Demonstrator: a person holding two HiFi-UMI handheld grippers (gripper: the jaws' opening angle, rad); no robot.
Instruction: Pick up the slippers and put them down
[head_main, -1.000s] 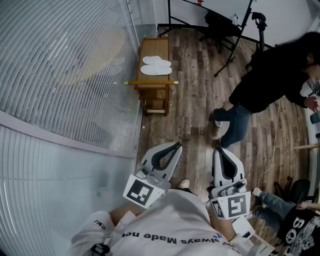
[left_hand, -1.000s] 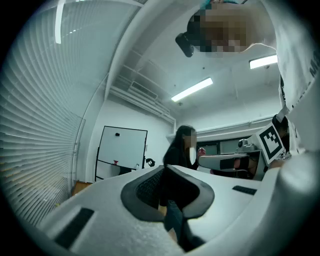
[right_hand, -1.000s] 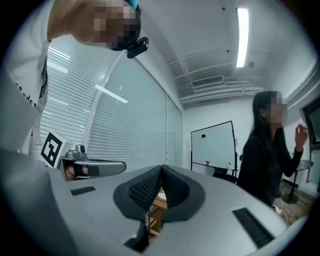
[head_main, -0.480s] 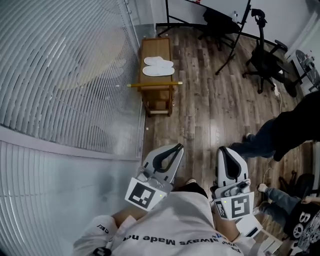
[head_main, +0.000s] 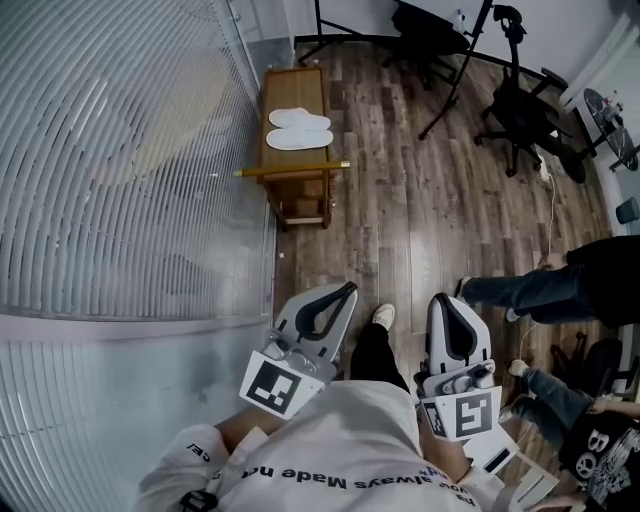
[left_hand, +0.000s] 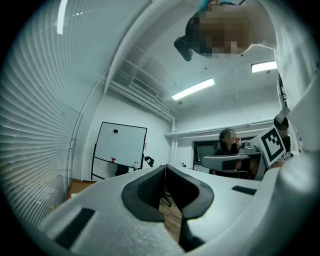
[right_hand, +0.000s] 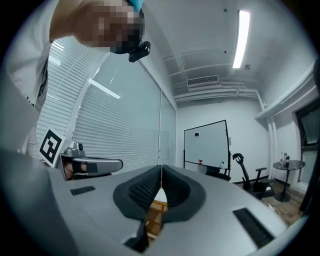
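Note:
Two white slippers lie side by side on top of a small wooden cart far ahead in the head view, beside the blinds. Both grippers are held near the person's body, well short of the cart. The left gripper is shut with nothing in it, its tips touching. The right gripper is also shut and empty, jaws pressed together. A corner of the wooden cart shows under the right gripper's jaws.
Slatted blinds run along the left. An office chair and a stand's legs are at the far right. A person's legs cross the wood floor at the right; another person sits at the lower right. A whiteboard stands at the back.
The person walking at the right has moved away toward the right edge. The cart with the slippers has shifted left and up in the head view. Both grippers stay shut.

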